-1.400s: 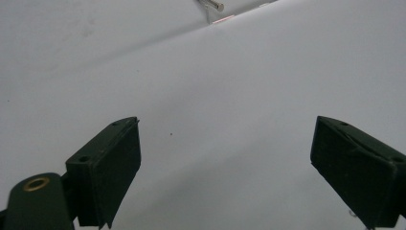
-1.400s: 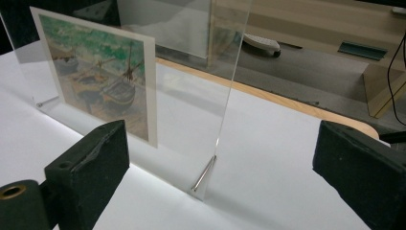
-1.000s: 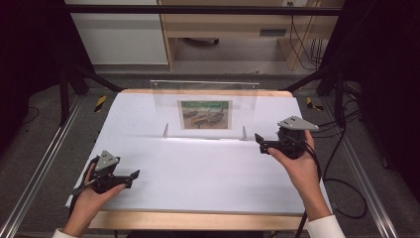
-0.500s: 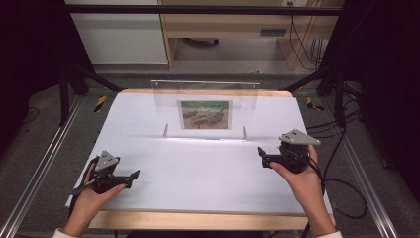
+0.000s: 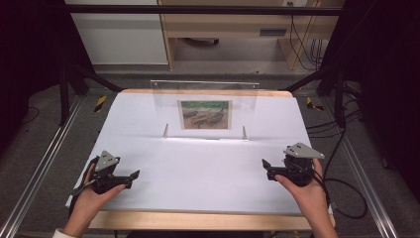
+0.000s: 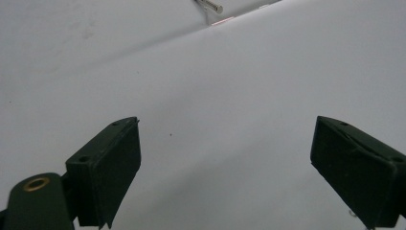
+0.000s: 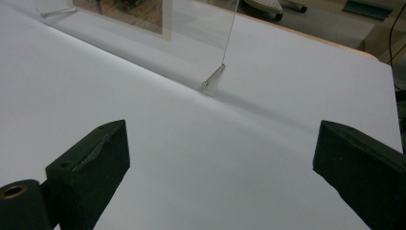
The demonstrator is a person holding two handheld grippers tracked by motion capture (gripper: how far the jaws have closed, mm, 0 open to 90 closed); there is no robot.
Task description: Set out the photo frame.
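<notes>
A clear acrylic picture frame [image 5: 204,109] stands upright across the far middle of the white table [image 5: 198,163], holding a small photo [image 5: 205,114] of boats. My left gripper [image 5: 132,175] rests low at the near left, open, with bare white surface between its jaws [image 6: 225,163]. At the near right my right gripper [image 5: 266,167] is also open and holds nothing [image 7: 220,163]. In the right gripper view the frame's clear pane [image 7: 201,28] and one metal foot pin [image 7: 213,75] lie ahead, well beyond the jaws. A metal pin [image 6: 210,5] shows at the top of the left gripper view.
The table's wooden edge [image 5: 198,220] runs along the near side. Metal rails [image 5: 34,168] flank the table on both sides. Cables [image 5: 341,188] trail on the floor at the right. A wooden desk [image 5: 233,29] stands beyond the table.
My right gripper has drawn back toward the near edge and a little lower. The left gripper has stayed put. The frame has not moved.
</notes>
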